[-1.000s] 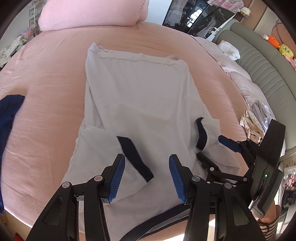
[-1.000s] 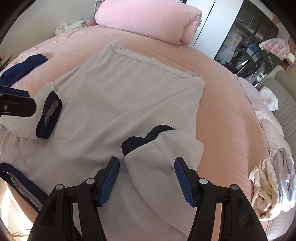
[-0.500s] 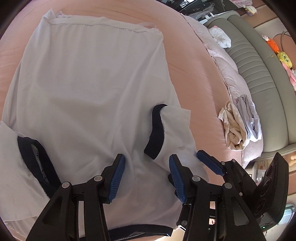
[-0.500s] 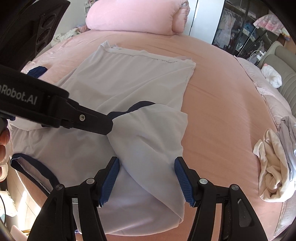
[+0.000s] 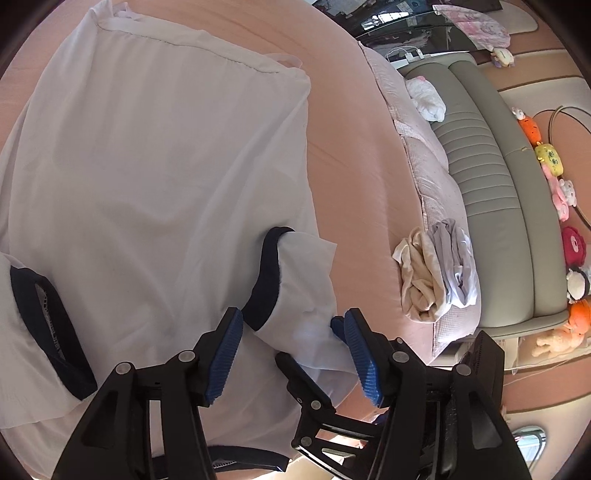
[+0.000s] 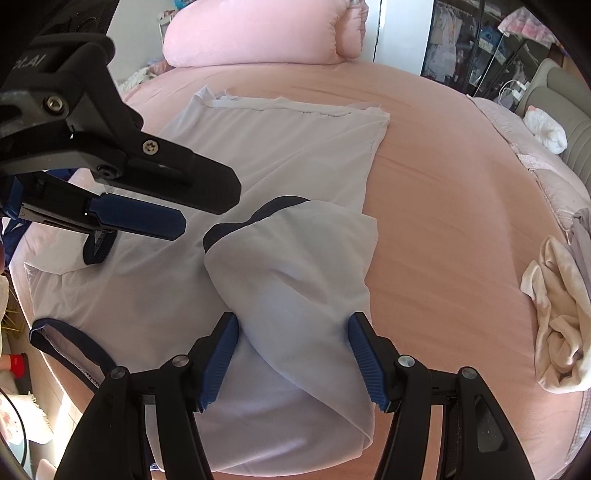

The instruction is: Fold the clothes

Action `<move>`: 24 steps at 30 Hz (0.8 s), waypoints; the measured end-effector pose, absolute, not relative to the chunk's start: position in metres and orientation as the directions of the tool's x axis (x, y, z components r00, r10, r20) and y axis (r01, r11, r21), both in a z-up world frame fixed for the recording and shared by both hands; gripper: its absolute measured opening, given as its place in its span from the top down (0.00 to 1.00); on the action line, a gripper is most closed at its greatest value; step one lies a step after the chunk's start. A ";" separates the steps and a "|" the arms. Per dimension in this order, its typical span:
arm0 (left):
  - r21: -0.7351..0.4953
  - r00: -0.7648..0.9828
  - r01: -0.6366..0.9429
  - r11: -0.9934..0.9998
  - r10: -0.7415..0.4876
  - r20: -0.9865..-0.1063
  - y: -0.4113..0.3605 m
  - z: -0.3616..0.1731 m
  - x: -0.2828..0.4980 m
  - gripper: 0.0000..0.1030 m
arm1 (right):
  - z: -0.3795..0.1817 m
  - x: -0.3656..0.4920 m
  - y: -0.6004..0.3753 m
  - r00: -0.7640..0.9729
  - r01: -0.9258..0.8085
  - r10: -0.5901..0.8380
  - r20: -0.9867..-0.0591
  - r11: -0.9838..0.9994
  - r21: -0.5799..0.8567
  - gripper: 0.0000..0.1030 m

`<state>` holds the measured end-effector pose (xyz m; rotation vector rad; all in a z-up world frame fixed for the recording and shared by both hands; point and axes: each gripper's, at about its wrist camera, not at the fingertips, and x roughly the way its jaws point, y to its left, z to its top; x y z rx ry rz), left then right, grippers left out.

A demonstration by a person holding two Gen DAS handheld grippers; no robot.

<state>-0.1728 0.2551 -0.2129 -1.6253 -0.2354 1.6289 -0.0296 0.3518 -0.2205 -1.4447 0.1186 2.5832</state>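
A white T-shirt (image 5: 155,177) with navy sleeve cuffs and navy collar lies spread on the pink bed, hem far, collar near; it also shows in the right wrist view (image 6: 280,155). Both sleeves are folded in onto the body. My left gripper (image 5: 291,354) is open, hovering above the right sleeve (image 5: 303,280). My right gripper (image 6: 293,354) is open, its blue pads straddling the bunched shoulder of that same sleeve (image 6: 295,266). The left gripper's fingers (image 6: 136,218) show at the upper left of the right wrist view. The left sleeve's cuff (image 5: 48,325) lies at the left.
A crumpled pile of cream and grey clothes (image 5: 436,273) lies at the bed's right edge, also in the right wrist view (image 6: 557,314). A grey sofa (image 5: 491,184) with plush toys stands beyond. A pink duvet roll (image 6: 258,33) lies at the far end of the bed.
My left gripper has swung right, over the right sleeve and beside the right gripper. My right gripper has moved closer, so the sleeve's shoulder now sits between its pads.
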 end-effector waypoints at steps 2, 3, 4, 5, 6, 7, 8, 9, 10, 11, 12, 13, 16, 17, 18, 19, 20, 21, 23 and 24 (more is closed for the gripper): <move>-0.614 0.159 -0.402 -0.680 0.608 -0.778 0.262 -0.221 -0.171 0.47 | -0.221 -0.031 0.352 -0.512 -0.203 0.115 -0.851 -0.979 -0.010 0.40; -0.611 0.162 -0.400 -0.684 0.603 -0.781 0.264 -0.225 -0.170 0.47 | -0.221 -0.031 0.353 -0.512 -0.210 0.113 -0.851 -0.978 -0.004 0.40; -0.613 0.164 -0.394 -0.685 0.603 -0.780 0.264 -0.227 -0.170 0.47 | -0.221 -0.032 0.354 -0.512 -0.217 0.111 -0.852 -0.976 0.004 0.40; -0.614 0.166 -0.389 -0.686 0.604 -0.780 0.264 -0.230 -0.170 0.47 | -0.220 -0.032 0.355 -0.511 -0.222 0.106 -0.853 -0.975 0.012 0.40; -0.614 0.164 -0.388 -0.688 0.604 -0.780 0.264 -0.232 -0.170 0.47 | -0.220 -0.032 0.356 -0.511 -0.228 0.102 -0.854 -0.973 0.020 0.40; -0.610 0.159 -0.393 -0.689 0.602 -0.782 0.265 -0.232 -0.170 0.47 | -0.219 -0.032 0.357 -0.510 -0.231 0.099 -0.854 -0.973 0.026 0.40; -0.603 0.150 -0.399 -0.691 0.599 -0.786 0.265 -0.232 -0.170 0.47 | -0.219 -0.032 0.357 -0.510 -0.230 0.101 -0.854 -0.973 0.023 0.40; -0.595 0.140 -0.405 -0.694 0.596 -0.791 0.265 -0.232 -0.170 0.47 | -0.219 -0.032 0.357 -0.510 -0.229 0.103 -0.854 -0.973 0.020 0.40; -0.597 0.136 -0.403 -0.694 0.599 -0.789 0.266 -0.231 -0.171 0.47 | -0.219 -0.032 0.356 -0.509 -0.228 0.105 -0.855 -0.973 0.016 0.40; -0.604 0.135 -0.395 -0.692 0.607 -0.784 0.266 -0.231 -0.171 0.47 | -0.219 -0.032 0.355 -0.508 -0.227 0.107 -0.855 -0.974 0.013 0.40; -0.611 0.134 -0.386 -0.691 0.614 -0.778 0.266 -0.232 -0.172 0.47 | -0.219 -0.032 0.355 -0.507 -0.225 0.108 -0.855 -0.974 0.010 0.40; -0.617 0.135 -0.376 -0.692 0.618 -0.775 0.266 -0.232 -0.174 0.47 | -0.219 -0.032 0.355 -0.508 -0.223 0.107 -0.855 -0.975 0.011 0.40; -0.607 0.123 -0.374 -0.701 0.611 -0.782 0.269 -0.233 -0.176 0.47 | -0.220 -0.032 0.355 -0.510 -0.217 0.102 -0.854 -0.976 0.013 0.40; -0.605 0.121 -0.378 -0.701 0.610 -0.783 0.270 -0.233 -0.176 0.47 | -0.220 -0.033 0.355 -0.513 -0.217 0.097 -0.853 -0.976 0.019 0.40; -0.604 0.120 -0.381 -0.701 0.610 -0.783 0.271 -0.233 -0.177 0.47 | -0.221 -0.034 0.356 -0.516 -0.217 0.092 -0.852 -0.976 0.025 0.40; -0.604 0.117 -0.381 -0.700 0.612 -0.782 0.271 -0.234 -0.177 0.47 | -0.221 -0.034 0.356 -0.519 -0.217 0.088 -0.850 -0.976 0.032 0.40; -0.606 0.114 -0.378 -0.700 0.614 -0.781 0.271 -0.234 -0.177 0.47 | -0.221 -0.035 0.357 -0.523 -0.216 0.083 -0.848 -0.976 0.038 0.40; -0.609 0.114 -0.371 -0.701 0.617 -0.779 0.271 -0.235 -0.177 0.48 | -0.221 -0.035 0.357 -0.526 -0.216 0.079 -0.847 -0.975 0.044 0.40; -0.613 0.109 -0.364 -0.701 0.621 -0.776 0.270 -0.235 -0.177 0.48 | -0.222 -0.036 0.358 -0.532 -0.215 0.069 -0.844 -0.975 0.056 0.40; -0.613 0.106 -0.365 -0.701 0.623 -0.775 0.269 -0.235 -0.177 0.48 | -0.222 -0.037 0.358 -0.536 -0.214 0.067 -0.842 -0.975 0.059 0.40</move>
